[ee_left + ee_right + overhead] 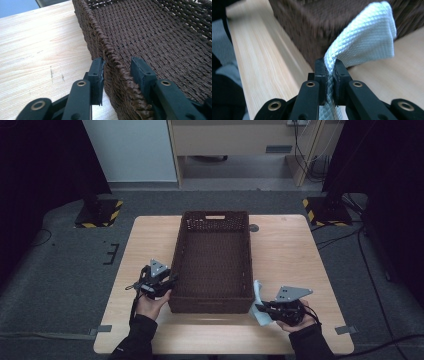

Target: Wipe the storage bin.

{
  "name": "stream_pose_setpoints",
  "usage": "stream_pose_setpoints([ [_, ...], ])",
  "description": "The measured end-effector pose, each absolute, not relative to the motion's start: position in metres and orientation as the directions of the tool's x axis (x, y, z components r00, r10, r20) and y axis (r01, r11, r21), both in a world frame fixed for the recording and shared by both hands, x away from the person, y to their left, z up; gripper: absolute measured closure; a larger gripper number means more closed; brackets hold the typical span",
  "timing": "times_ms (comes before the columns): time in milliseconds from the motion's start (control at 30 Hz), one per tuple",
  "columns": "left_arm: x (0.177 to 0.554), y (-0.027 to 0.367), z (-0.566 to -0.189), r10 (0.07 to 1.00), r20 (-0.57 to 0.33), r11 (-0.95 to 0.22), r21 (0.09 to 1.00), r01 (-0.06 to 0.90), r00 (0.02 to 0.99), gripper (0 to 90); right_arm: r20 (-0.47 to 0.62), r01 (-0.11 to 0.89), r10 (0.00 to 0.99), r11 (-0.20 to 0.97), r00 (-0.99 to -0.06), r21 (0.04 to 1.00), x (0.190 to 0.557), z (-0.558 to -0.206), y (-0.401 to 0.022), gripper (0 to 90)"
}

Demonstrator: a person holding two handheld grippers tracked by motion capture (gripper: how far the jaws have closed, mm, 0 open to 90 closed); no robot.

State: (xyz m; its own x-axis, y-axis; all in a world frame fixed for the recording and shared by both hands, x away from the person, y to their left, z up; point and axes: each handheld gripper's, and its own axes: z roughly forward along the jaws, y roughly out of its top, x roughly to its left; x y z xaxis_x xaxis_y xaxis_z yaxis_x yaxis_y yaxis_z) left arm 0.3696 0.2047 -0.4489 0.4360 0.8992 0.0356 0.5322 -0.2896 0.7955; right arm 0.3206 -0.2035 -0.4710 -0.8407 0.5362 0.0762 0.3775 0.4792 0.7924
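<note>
Left gripper [117, 72]: jaws apart, straddling the left rim of the dark brown woven rectangular basket [117, 65]; one pad touches the outer wall, the inner pad stands clear.
Right gripper [329, 67]: jaws clamped on the white waffle-textured cloth [364, 37].
Cloth position: held just beside the basket's near right corner, above the light wooden table [290, 250].
Procedure: steady the basket, lift the cloth clear of the rim, lower inside, then release.

Basket [155, 37] rough brown wicker; cloth [364, 40] waffle-textured, perhaps microfibre; table [37, 50] matt wood.
</note>
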Motion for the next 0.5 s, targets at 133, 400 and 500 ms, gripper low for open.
stream_pose_setpoints([
  [133, 0.37, 0.205, -0.449, 0.899, 0.037, -0.291, 0.795, 0.533, 0.435, 62.0, 0.095, 0.421, 0.539, 0.523, -0.837, 0.741, 0.323, -0.485, -0.198, 84.4],
  [400, 0.37, 0.205, -0.449, 0.9, 0.035, -0.288, 0.796, 0.533, 0.435, 61.9, 0.082, 0.348, 0.535, 0.417, -0.841, 0.84, 0.314, -0.452, -0.209, 84.2],
  [500, 0.37, 0.205, -0.449, 0.9, 0.035, -0.289, 0.795, 0.533, 0.435, 61.8, 0.079, 0.327, 0.525, 0.398, -0.848, 0.857, 0.309, -0.444, -0.211, 84.2],
])
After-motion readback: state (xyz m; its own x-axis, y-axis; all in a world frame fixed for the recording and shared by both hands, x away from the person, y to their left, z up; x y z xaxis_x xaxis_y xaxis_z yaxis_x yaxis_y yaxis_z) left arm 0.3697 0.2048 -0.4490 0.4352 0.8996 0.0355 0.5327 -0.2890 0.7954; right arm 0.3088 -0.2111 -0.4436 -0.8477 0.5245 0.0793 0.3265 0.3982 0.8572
